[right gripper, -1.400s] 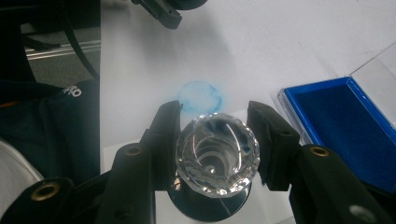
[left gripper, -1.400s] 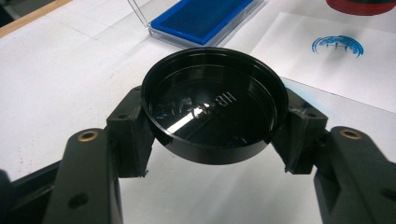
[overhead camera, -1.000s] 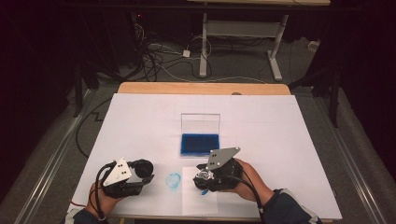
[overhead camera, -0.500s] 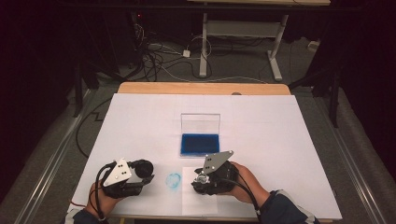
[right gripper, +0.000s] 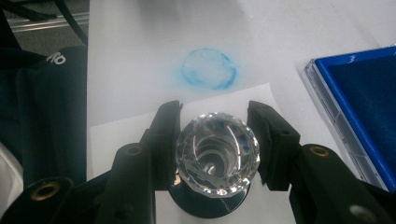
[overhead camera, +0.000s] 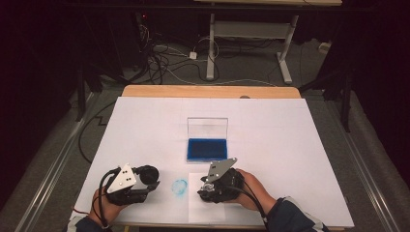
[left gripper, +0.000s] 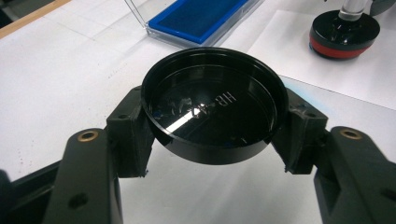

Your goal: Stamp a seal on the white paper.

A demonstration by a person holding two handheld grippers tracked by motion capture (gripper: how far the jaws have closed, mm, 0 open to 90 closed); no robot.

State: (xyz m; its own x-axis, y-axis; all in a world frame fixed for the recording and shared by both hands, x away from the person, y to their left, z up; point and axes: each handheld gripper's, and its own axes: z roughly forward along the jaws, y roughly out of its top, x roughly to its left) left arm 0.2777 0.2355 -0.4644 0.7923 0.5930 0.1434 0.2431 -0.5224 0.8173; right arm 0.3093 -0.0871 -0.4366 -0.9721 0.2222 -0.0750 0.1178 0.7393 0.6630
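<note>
Two tools work near the surface's near edge: the left tool (left gripper: 201, 154) is clenched on a black lid (left gripper: 214, 105), hollow side up, and the right tool (right gripper: 212, 144) grasps a stamp (right gripper: 218, 154) by its faceted clear knob, base down on a paper sheet (overhead camera: 199, 203). The stamp looks rigid, slick and likely chippable at the knob, so that is the place to hold. Its long axis stands upright, beside a blue smudge (right gripper: 208, 69), with the ink pad (overhead camera: 207, 149) towards the middle.
</note>
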